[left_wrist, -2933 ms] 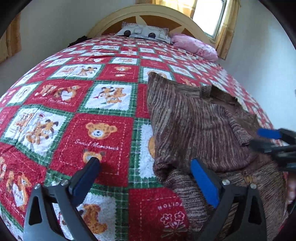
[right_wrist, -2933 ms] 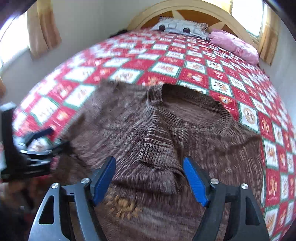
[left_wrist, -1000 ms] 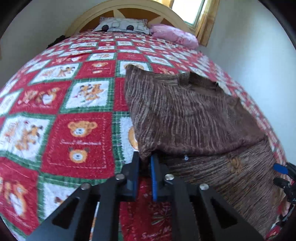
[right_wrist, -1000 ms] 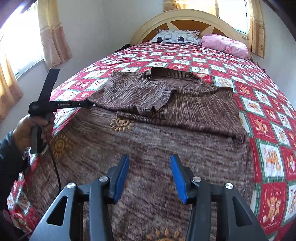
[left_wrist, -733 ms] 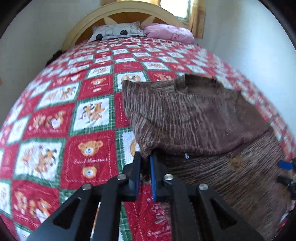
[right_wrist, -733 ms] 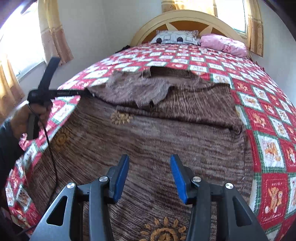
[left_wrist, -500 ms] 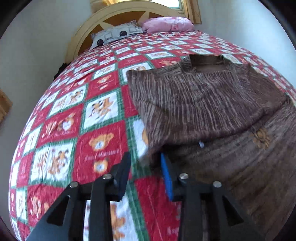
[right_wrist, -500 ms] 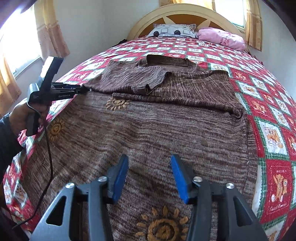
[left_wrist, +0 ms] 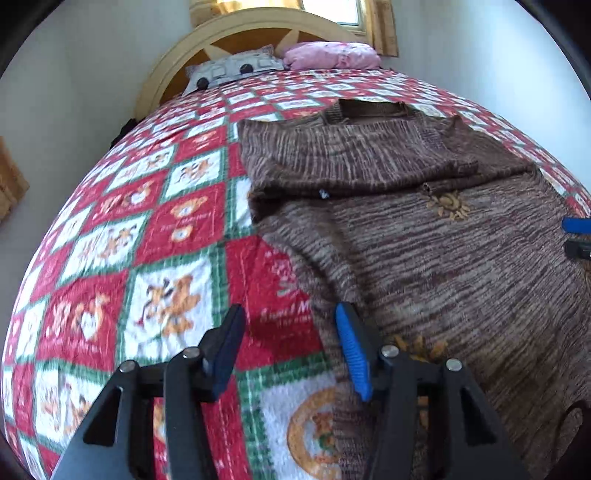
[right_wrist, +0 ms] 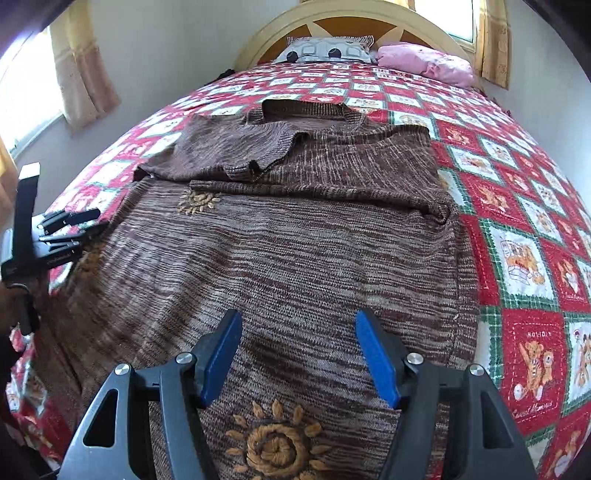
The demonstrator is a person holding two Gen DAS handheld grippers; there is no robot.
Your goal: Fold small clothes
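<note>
A brown knitted sweater (right_wrist: 295,236) with orange sun embroidery lies flat on the bed, both sleeves folded in across its chest; it also shows in the left wrist view (left_wrist: 424,236). My left gripper (left_wrist: 290,350) is open and empty, low over the quilt at the sweater's left edge near the hem. My right gripper (right_wrist: 297,354) is open and empty, just above the sweater's lower body. The left gripper also appears at the left edge of the right wrist view (right_wrist: 70,229).
The bed has a red, white and green teddy-bear quilt (left_wrist: 147,240). A grey pillow (right_wrist: 328,50) and a pink pillow (right_wrist: 428,61) lie by the wooden headboard (right_wrist: 351,18). Curtained windows (right_wrist: 81,62) and walls flank the bed.
My left gripper was shut on the sweater's left sleeve fold, then opened, let it go and drew back toward the hem. My right gripper opened wider and stayed over the lower body.
</note>
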